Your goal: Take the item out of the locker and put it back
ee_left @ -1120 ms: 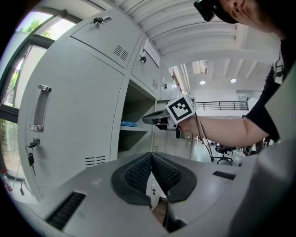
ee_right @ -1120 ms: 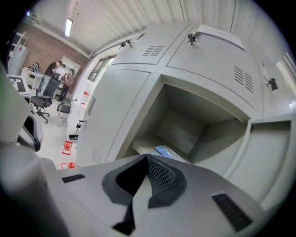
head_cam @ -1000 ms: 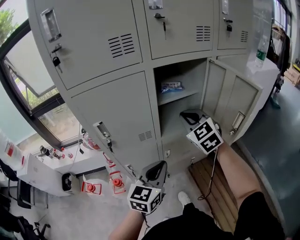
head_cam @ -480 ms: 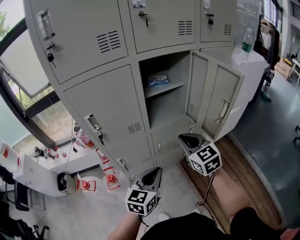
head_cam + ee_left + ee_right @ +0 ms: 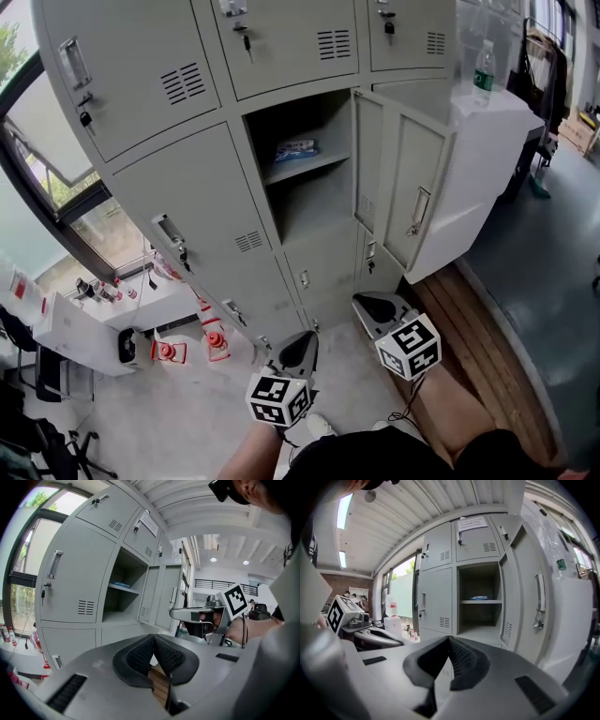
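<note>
- Packet (image 5: 296,148): we find this blue item lying flat on the shelf (image 5: 328,159) of the open locker (image 5: 187,178) compartment, set back from the shelf's front edge.
- Door (image 5: 412,202): it stands swung open at the compartment's right side.
- Left gripper (image 5: 298,347): its tongs are pressed together with nothing between them. It hangs low before the locker, well apart from the packet.
- Right gripper (image 5: 375,306): its tongs are likewise pressed together and empty. We see it near the left gripper, below the open door.
</note>
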Demonstrator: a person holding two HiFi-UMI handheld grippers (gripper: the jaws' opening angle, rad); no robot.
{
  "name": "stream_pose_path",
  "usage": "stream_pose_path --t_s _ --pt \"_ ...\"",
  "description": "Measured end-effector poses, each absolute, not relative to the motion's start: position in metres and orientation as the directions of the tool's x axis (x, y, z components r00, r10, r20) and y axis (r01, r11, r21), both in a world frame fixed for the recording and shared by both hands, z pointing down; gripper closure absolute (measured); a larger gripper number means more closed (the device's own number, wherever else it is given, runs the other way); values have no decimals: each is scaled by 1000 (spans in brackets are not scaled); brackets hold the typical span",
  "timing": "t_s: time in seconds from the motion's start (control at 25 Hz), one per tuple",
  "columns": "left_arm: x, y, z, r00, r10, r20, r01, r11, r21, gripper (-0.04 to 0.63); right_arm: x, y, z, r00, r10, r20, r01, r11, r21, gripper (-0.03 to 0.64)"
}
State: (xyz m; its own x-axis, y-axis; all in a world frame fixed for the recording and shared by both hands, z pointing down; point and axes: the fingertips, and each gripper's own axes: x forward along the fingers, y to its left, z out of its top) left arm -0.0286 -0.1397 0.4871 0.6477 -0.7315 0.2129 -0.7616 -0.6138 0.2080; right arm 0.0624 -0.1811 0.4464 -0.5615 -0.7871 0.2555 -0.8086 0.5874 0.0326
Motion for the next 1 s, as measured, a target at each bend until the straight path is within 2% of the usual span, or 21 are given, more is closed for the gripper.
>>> stream_pose_path --t_s 0.36,1.0 --pt "25 -90 492 600 -769 222 -799 -562 215 578 91 -128 459 -645 -724 246 -749 663 -14 566" --pt "52 -53 494 557 -803 211 -828 -518 213 578 112 -86 468 -694 -675 249 -701 713 -23 566"
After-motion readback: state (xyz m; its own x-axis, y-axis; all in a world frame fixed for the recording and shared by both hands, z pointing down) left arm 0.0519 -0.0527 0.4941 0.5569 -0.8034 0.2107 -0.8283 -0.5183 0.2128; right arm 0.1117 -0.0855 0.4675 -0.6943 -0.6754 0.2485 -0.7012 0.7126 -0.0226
